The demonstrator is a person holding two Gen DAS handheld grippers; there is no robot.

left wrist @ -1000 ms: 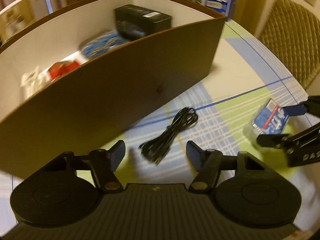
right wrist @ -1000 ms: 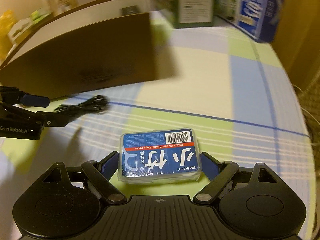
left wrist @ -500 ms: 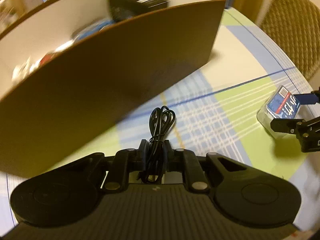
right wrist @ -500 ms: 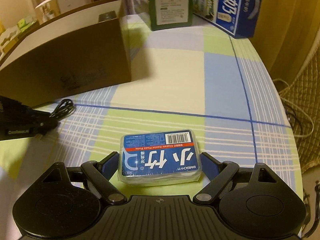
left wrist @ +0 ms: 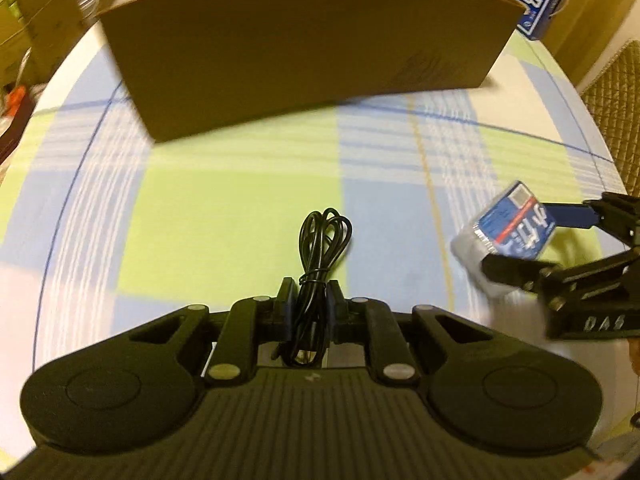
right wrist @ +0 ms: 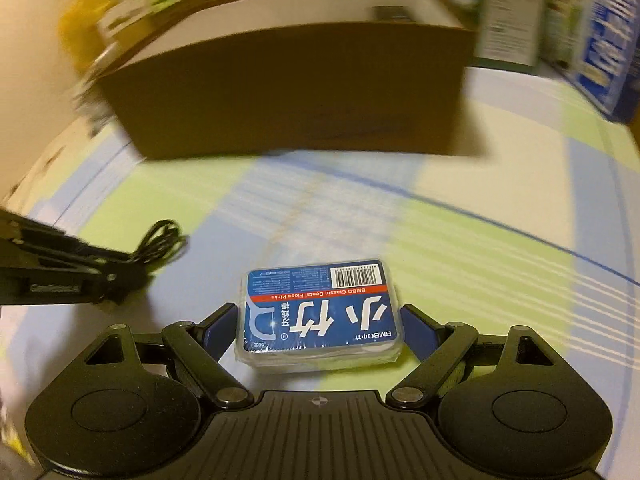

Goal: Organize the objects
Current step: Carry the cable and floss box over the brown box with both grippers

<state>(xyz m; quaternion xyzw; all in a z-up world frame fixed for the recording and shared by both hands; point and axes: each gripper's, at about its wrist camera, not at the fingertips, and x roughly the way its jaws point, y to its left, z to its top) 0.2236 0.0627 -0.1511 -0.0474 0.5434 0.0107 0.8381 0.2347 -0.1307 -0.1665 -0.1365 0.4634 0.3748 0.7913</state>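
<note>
The brown cardboard box (left wrist: 304,52) is standing at twelve o'clock on the checked tablecloth (left wrist: 224,216). My right gripper (right wrist: 320,326) is clamping the floss-pick pack (right wrist: 320,314); my left gripper (left wrist: 311,304) is pinching the coiled black cable (left wrist: 320,248).

The black cable (left wrist: 320,256) is a thin cord coiled into a narrow bundle and cinched by a tie at its middle; its looped end fans out forward over the green check of the tablecloth, its lower half is pinched between the fingers of the left gripper (left wrist: 311,305); the floss-pick box (right wrist: 320,314) is a flat clear plastic case with rounded corners, its blue label with a red band, white characters and a barcode facing up; it sits level, gripped at both short sides by the right gripper (right wrist: 320,326); the brown cardboard box (left wrist: 304,48) stands open-topped toward the table's far edge, its long side facing both items.
</note>
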